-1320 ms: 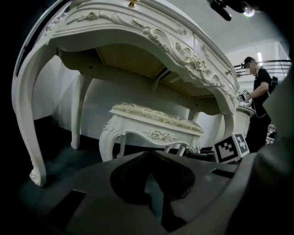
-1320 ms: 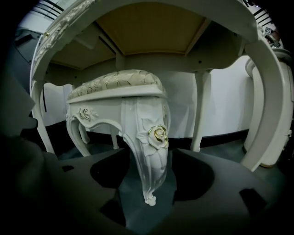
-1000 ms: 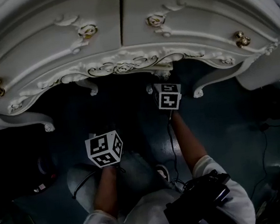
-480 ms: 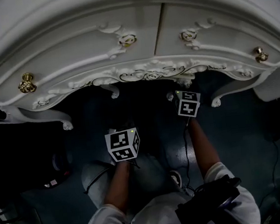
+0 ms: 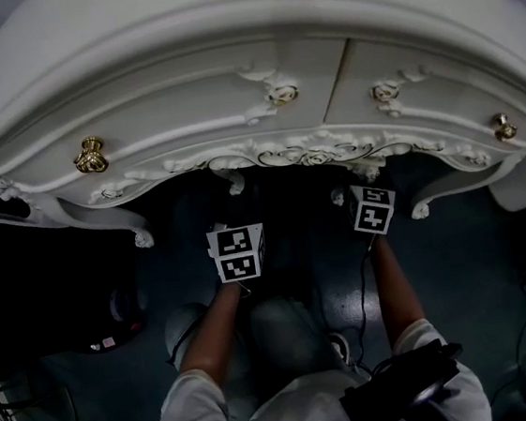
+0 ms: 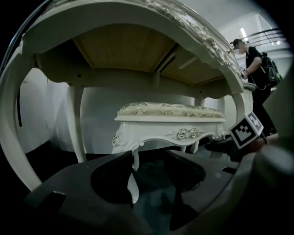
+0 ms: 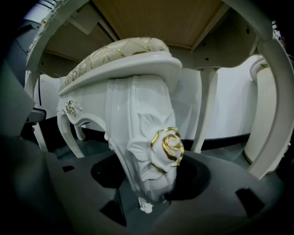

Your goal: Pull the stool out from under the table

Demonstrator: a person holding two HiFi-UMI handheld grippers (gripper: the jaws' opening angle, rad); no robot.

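- The stool (image 6: 170, 120) stands under the table (image 5: 228, 67), in the middle of the left gripper view. It has a padded seat, and its carved white legs rest on the dark floor (image 5: 459, 277).
- It looks like rigid painted wood, fairly heavy for these jaws. The glossy curved legs are probably slippery, and the carved trim could chip.
- The right gripper (image 7: 147, 183) is clenched on a front leg (image 7: 142, 151), just below its gold rose. This thick part looks like the soundest place to hold.
- The left gripper (image 6: 151, 179) has its jaws opening. A thin leg (image 6: 133, 183) stands between them, and they do not press on it.
- The floor looks smooth and flat, so the stool should slide.
- Headroom under the carved table edge is small, and the table legs stand at both sides.
- A person (image 6: 257, 69) stands at the upper right of the left gripper view, well away.
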